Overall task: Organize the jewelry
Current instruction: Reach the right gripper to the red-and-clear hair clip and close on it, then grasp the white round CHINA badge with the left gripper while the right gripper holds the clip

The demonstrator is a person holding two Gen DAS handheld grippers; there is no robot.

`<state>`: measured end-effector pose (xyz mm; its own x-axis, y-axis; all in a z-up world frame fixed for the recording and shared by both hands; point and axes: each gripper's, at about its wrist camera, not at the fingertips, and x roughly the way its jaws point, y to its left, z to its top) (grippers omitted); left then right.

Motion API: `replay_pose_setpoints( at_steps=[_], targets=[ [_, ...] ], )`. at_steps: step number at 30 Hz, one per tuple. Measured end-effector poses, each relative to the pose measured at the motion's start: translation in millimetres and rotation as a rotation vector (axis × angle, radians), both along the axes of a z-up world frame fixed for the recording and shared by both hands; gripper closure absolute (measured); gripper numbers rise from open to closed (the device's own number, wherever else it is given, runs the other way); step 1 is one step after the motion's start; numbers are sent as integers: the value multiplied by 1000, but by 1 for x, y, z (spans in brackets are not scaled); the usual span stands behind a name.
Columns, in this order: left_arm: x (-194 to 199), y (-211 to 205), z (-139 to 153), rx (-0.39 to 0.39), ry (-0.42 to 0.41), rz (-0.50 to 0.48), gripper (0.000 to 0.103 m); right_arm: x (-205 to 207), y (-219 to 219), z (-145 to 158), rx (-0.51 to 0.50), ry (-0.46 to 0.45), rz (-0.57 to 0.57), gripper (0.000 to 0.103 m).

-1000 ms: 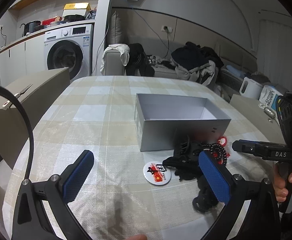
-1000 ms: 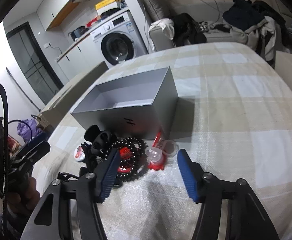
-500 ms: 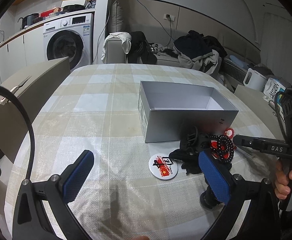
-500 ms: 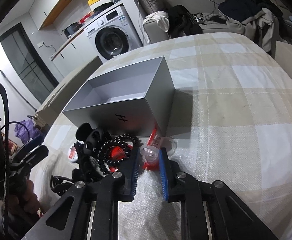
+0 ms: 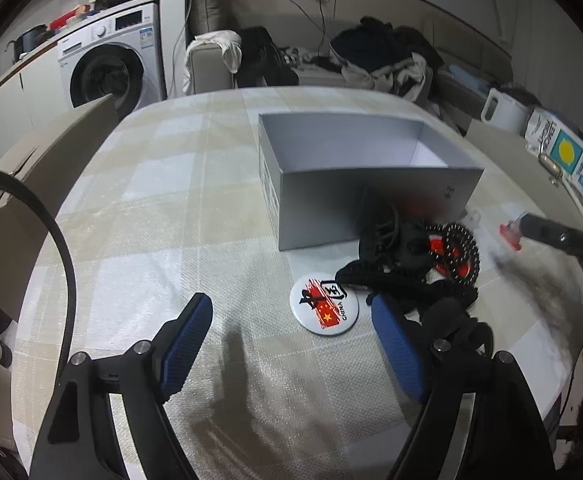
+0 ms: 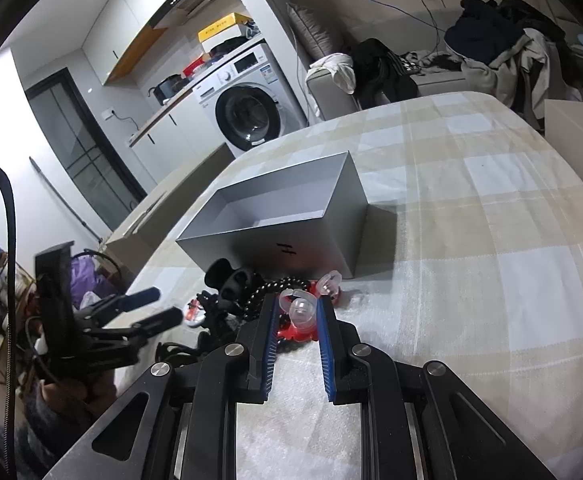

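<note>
An open grey box stands on the checked tablecloth; it also shows in the right wrist view. In front of it lies a pile: a black bead bracelet, black hair clips, a round China badge. My right gripper is shut on a clear-and-red hair clip at the pile's right side. In the left wrist view it reaches in from the right. My left gripper is open and empty, just in front of the badge.
A beige chair back stands at the table's left. A sofa with heaped clothes and a washing machine lie beyond the table. A white kettle and a printed box are at the right.
My right gripper has closed from wide open onto the clear-and-red clip. My left gripper has tilted down and moved nearer the badge, still open.
</note>
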<state>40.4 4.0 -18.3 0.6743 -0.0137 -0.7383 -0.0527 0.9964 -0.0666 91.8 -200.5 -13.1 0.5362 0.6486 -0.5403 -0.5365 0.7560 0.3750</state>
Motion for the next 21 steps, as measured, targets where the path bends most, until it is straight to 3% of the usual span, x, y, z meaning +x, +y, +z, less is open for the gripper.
replay_pose_setpoints(
  at_steps=[7,12,14,21],
  targets=[
    [12,-16,-8,95,79,-74,56,0,-3,3,2,-7,-1,85],
    [12,-15,-6,87,95,-108,57,-1,-4,5,10,-11,2,85],
    [12,-12,-5,46,94,-137,68,0,-3,5,12,-12,4,85],
    [-4,-12,-4,66,81,-128,68,2,-1,1,2,0,5,85]
  ],
)
